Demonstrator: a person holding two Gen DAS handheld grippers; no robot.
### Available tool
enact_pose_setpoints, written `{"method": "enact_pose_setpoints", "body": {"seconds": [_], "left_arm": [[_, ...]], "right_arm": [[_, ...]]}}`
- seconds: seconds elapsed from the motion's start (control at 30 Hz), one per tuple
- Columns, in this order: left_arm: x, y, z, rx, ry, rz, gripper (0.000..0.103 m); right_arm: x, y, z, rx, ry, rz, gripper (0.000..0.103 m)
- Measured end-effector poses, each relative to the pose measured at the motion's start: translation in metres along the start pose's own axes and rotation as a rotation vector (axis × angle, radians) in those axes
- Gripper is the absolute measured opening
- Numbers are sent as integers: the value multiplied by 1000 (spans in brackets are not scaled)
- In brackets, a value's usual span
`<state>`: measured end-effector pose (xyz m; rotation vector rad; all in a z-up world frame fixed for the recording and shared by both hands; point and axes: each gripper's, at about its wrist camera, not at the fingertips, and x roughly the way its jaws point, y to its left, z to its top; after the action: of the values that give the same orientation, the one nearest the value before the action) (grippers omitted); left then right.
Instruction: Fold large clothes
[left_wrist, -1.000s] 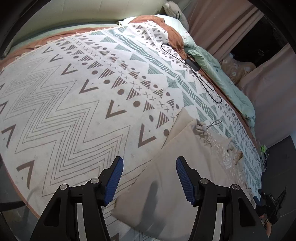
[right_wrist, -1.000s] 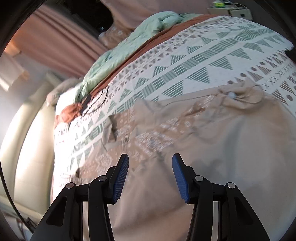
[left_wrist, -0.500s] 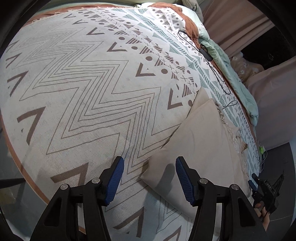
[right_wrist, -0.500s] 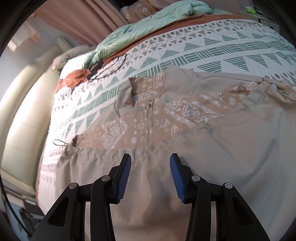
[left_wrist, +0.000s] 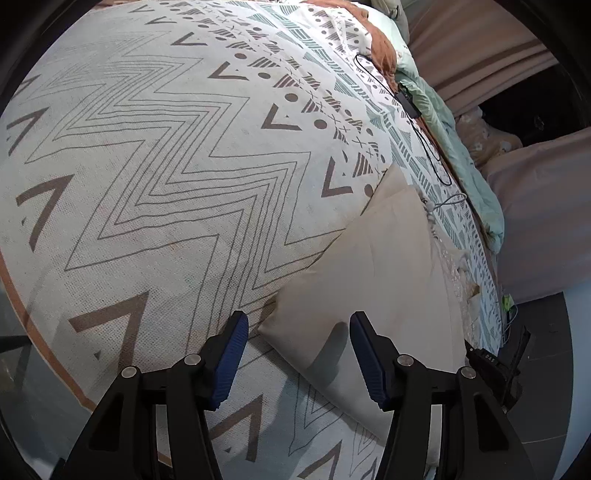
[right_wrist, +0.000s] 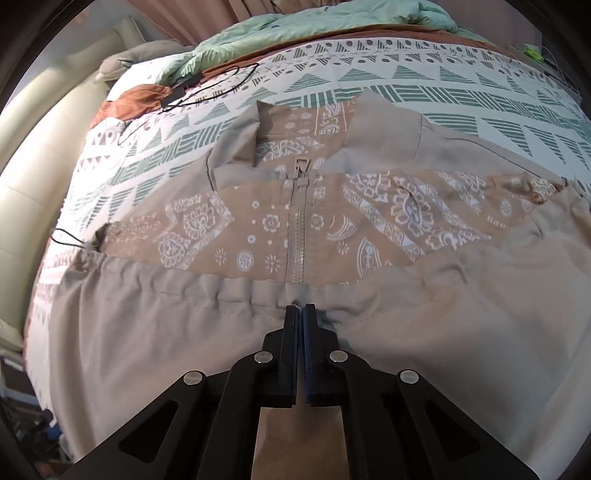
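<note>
A large beige jacket (right_wrist: 184, 332) lies spread on the patterned bedspread (right_wrist: 424, 92), with a paisley-printed panel (right_wrist: 388, 214) and a zipper (right_wrist: 298, 236) up its middle. In the right wrist view my right gripper (right_wrist: 300, 309) is shut, its tips pinching the gathered beige edge just below the zipper's foot. In the left wrist view the same jacket (left_wrist: 376, 273) shows as a plain beige sheet with one corner pointing at me. My left gripper (left_wrist: 297, 328) hovers open just over that corner, nothing between its blue pads (left_wrist: 231, 354).
A black cable with a small adapter (left_wrist: 406, 101) trails across the far side of the bedspread (left_wrist: 147, 166). A mint green duvet (right_wrist: 314, 29) is bunched along the far edge, curtains behind it. The bed's brown border (left_wrist: 40, 343) and the floor lie near left.
My right gripper has gone from open to shut on the jacket's gathered edge below the zipper. The left gripper has stayed open and drifted toward the jacket's near corner.
</note>
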<state>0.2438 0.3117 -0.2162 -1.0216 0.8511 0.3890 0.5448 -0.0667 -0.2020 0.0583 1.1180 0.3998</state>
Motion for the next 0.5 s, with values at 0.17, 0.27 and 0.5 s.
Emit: {"method": "enact_pose_setpoints", "body": {"seconds": [0.17,0.27,0.5], "left_arm": [[2,-3,-1,-4,14,-14,59],[2,-3,-3,-7,15,-15,59],[5,-1,-10,-42,59,-66,59]], "right_arm": [[-26,-15,16,83,-98,82,2],[-30,-22,25,125,-125,114,2],[2,-26,38,168,-67,120,2]]}}
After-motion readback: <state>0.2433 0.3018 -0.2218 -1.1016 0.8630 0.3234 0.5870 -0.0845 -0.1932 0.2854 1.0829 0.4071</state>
